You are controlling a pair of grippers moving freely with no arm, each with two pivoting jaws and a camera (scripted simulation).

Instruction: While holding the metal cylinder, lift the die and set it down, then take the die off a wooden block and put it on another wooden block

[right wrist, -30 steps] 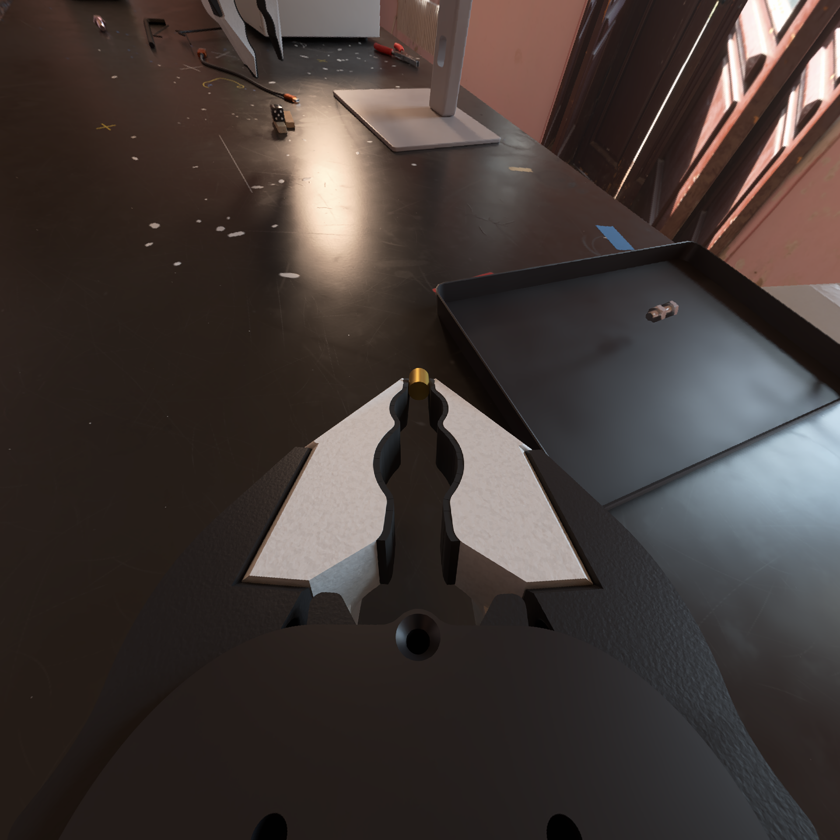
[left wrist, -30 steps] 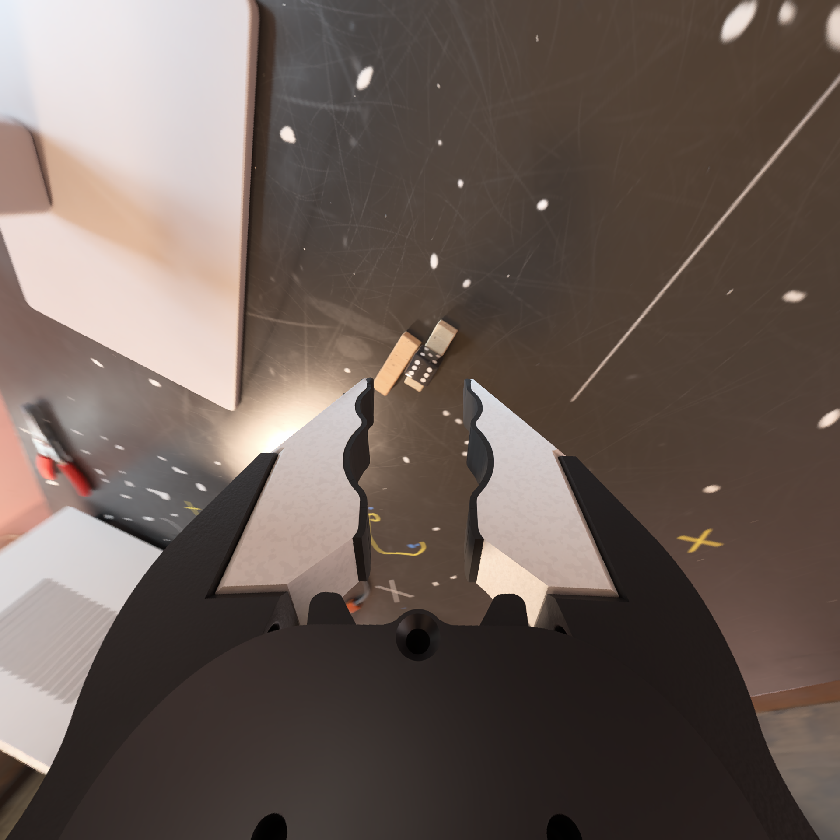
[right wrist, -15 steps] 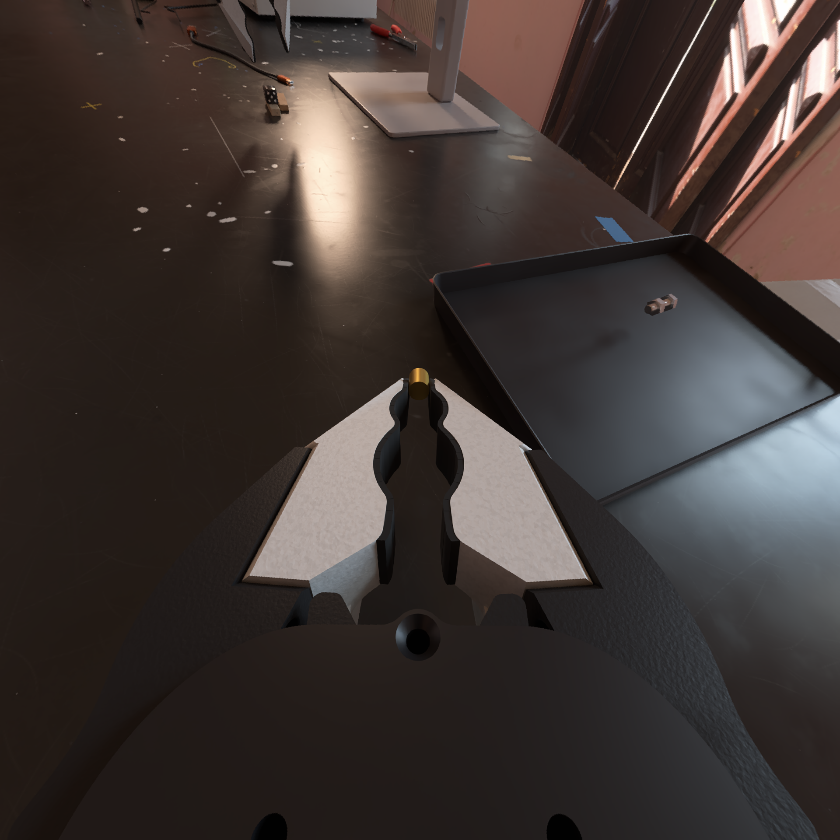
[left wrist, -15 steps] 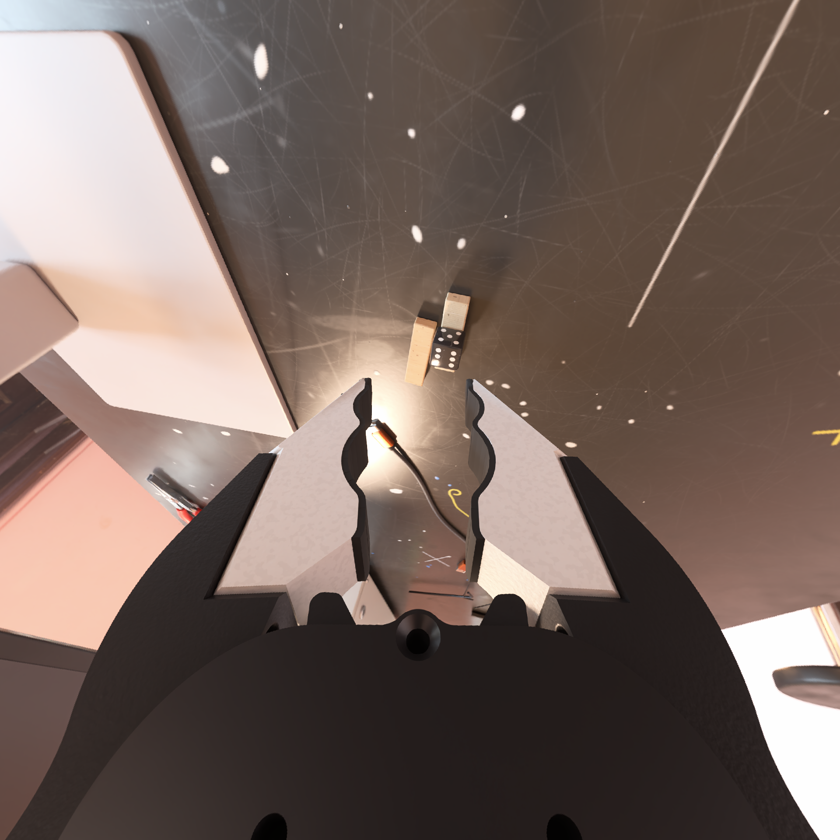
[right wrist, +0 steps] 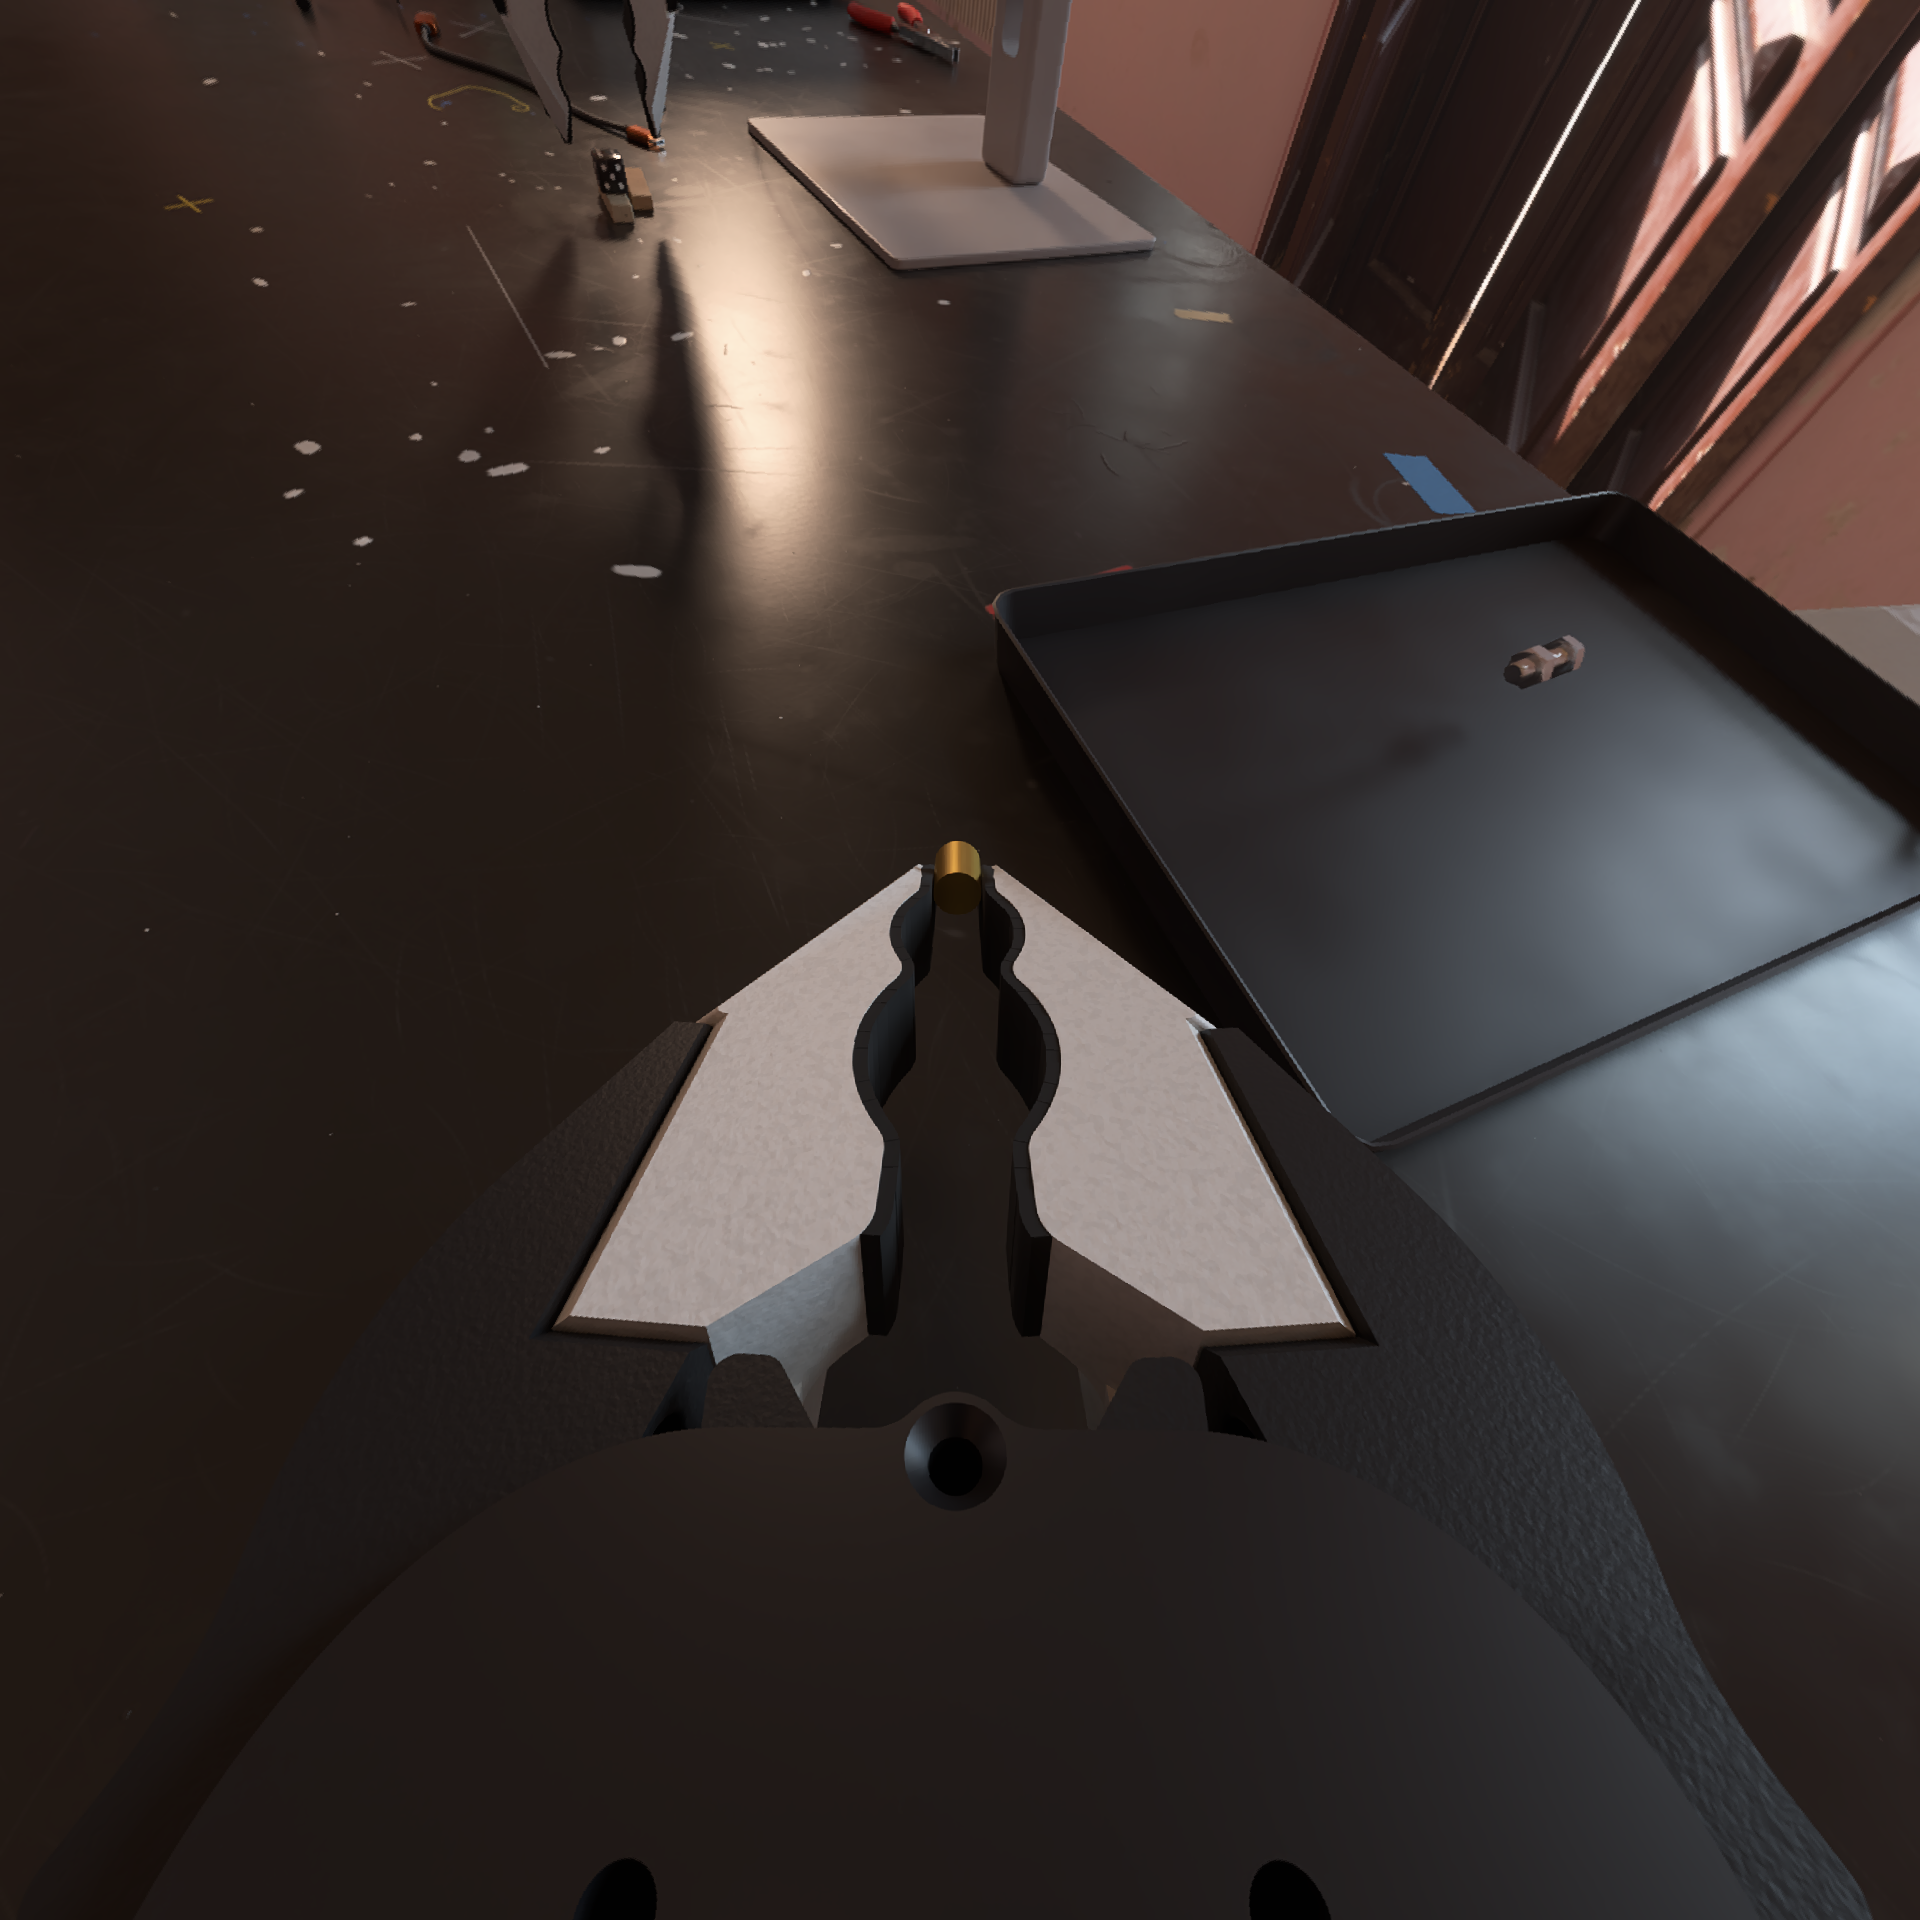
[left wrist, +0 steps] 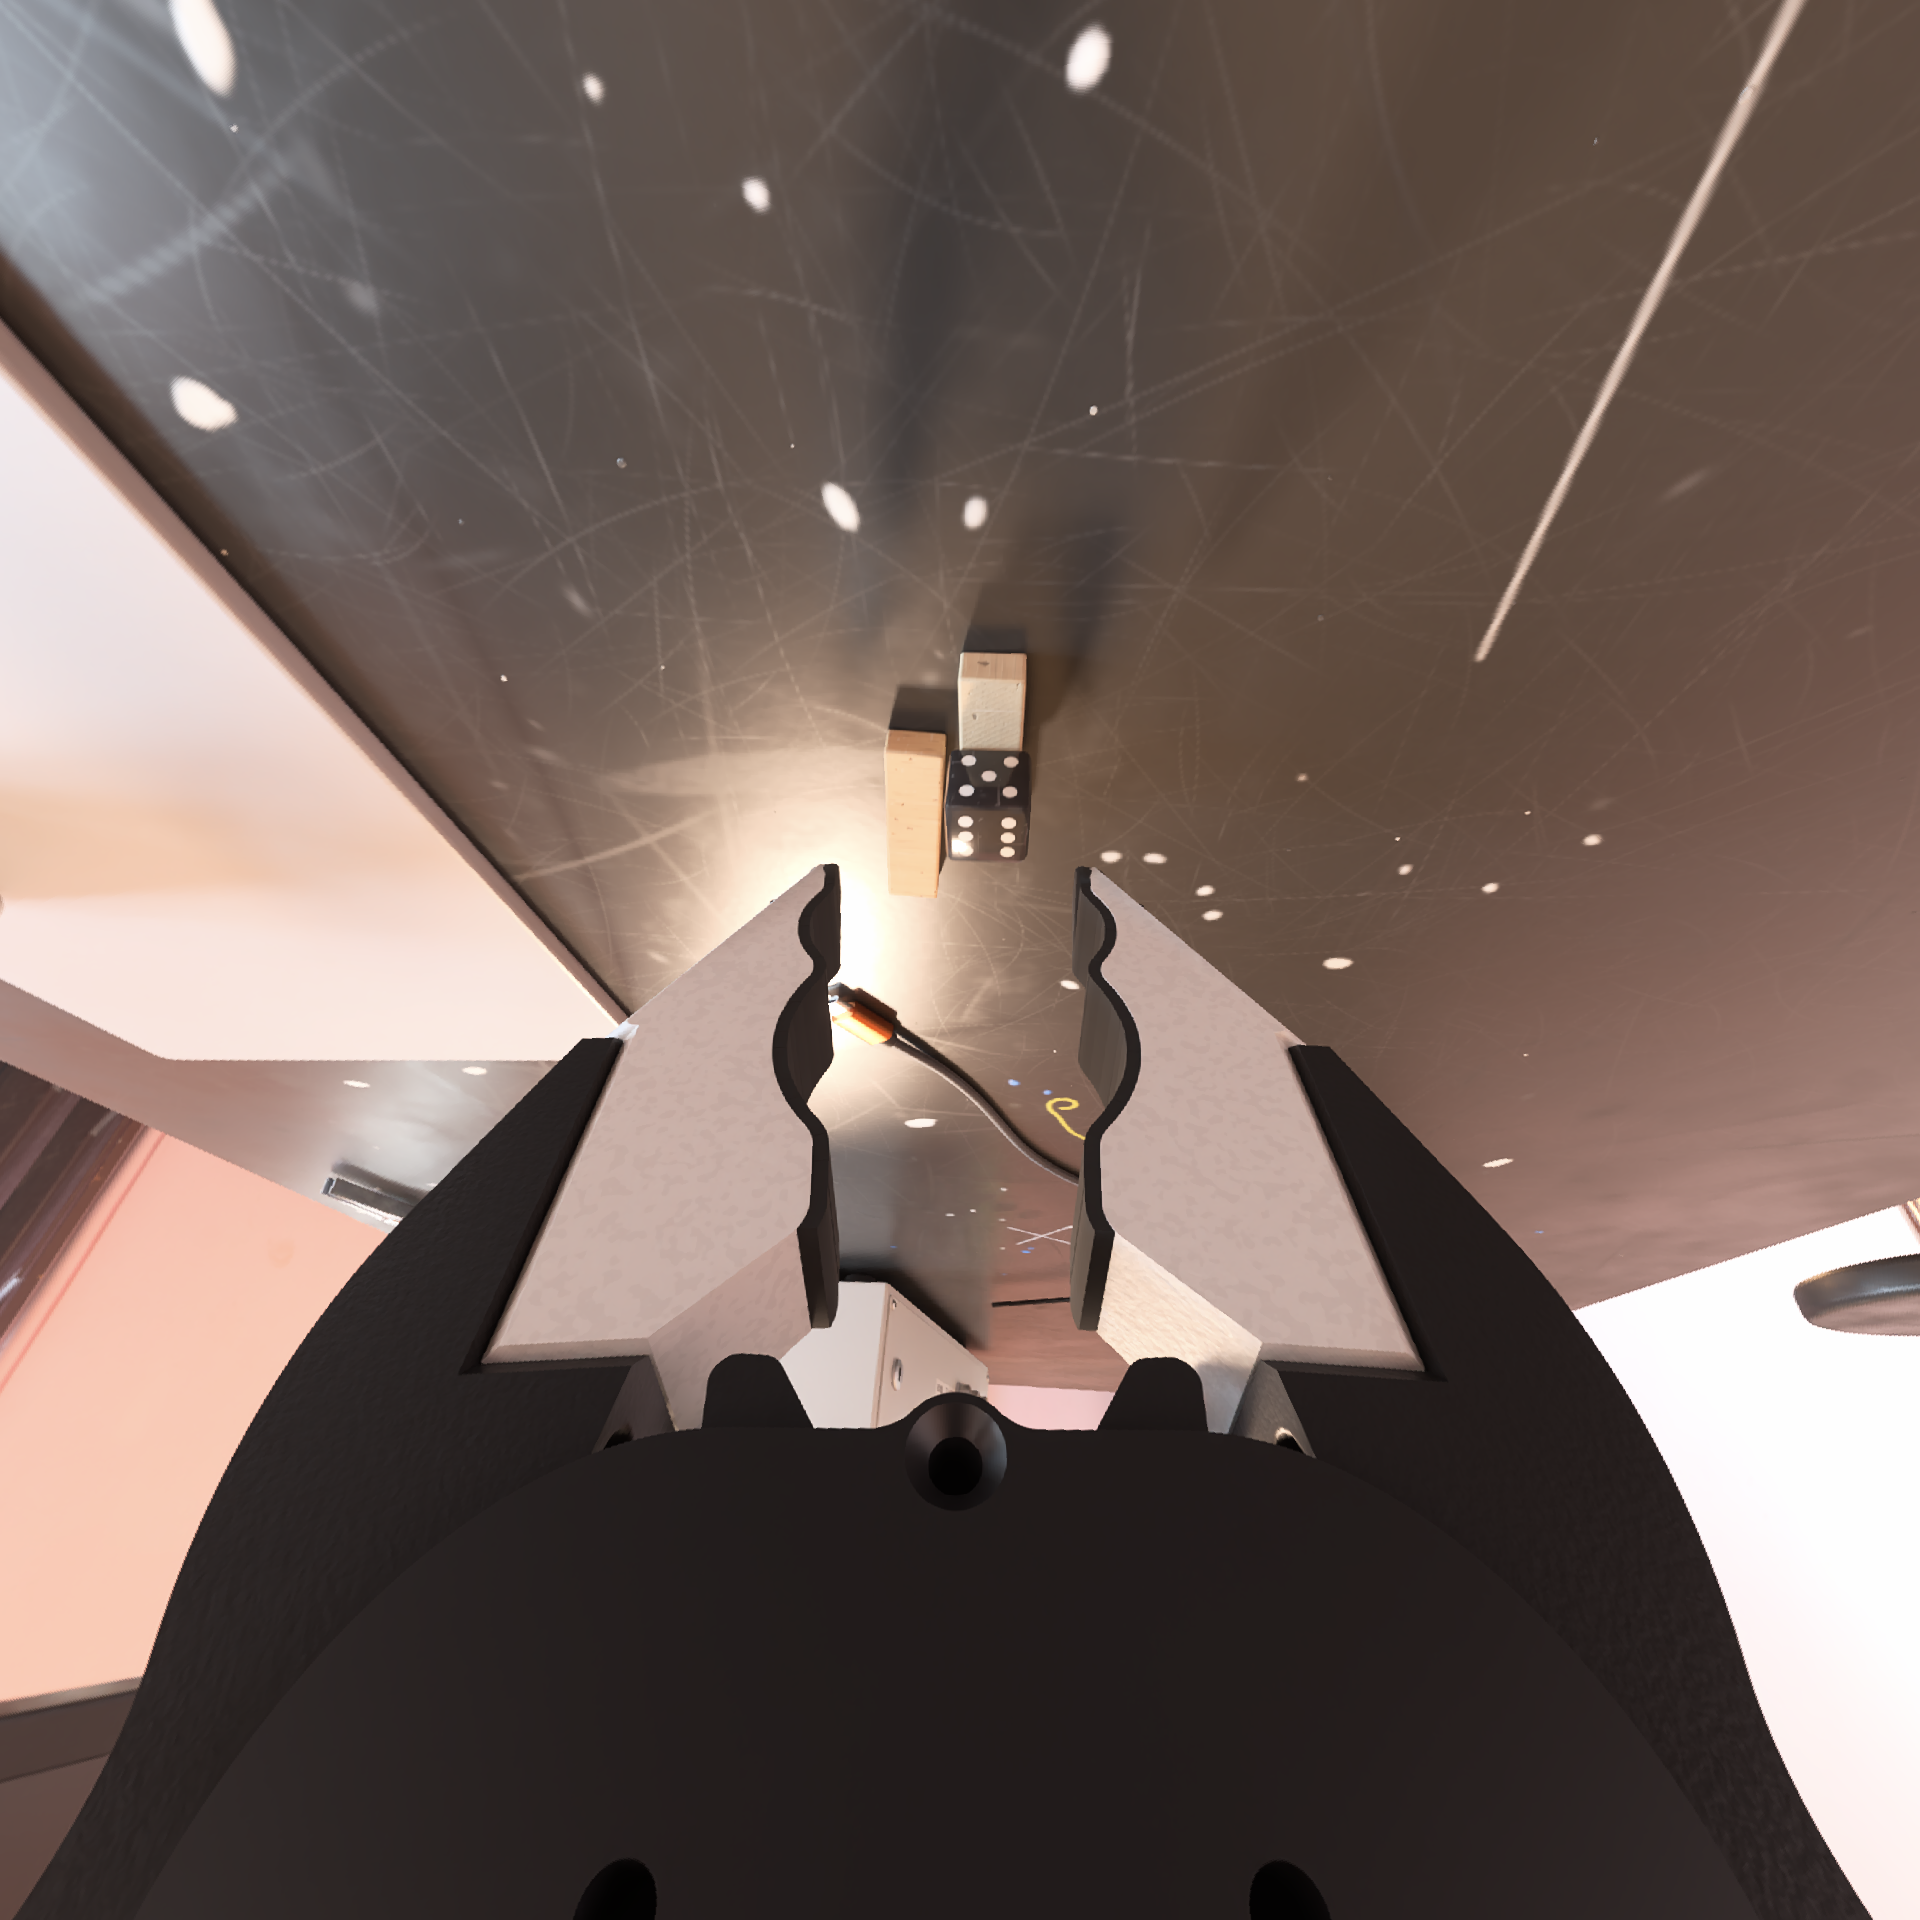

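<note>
Left wrist view: my left gripper (left wrist: pixel 954 883) looks down on a dark, scratched tabletop (left wrist: pixel 1351 364) flecked with white paint.
Left jaws: spread wide, nothing between them.
Die: the black die (left wrist: pixel 987 805) with white pips sits on the near end of the right-hand wooden block (left wrist: pixel 992 698), just ahead of my fingertips and slightly right of centre.
Second block: the other wooden block (left wrist: pixel 916 810) lies bare alongside, to the left of the die; whether the two blocks touch I cannot tell.
Cable: a grey cable with an orange plug (left wrist: pixel 868 1018) runs across the tabletop under my open fingers.
Left edge: a pale flat monitor base (left wrist: pixel 260 727) fills that side.

Right wrist view: my right gripper (right wrist: pixel 956 883) hangs above the same tabletop, well apart from the blocks.
Right jaws: pinching the small brass-coloured metal cylinder (right wrist: pixel 956 871) at the very tips; it stands upright and pokes above them.
Tray: a shallow black tray (right wrist: pixel 1039 675) lies just to the right of my fingers, with a small metal bolt (right wrist: pixel 1545 662) resting on its floor.
Far field: die and blocks appear small at upper left, with the left gripper poised above and just behind them, beside the monitor stand (right wrist: pixel 1023 94).
Tape: a scrap of blue tape (right wrist: pixel 1429 483) lies on the table beyond the tray.
</note>
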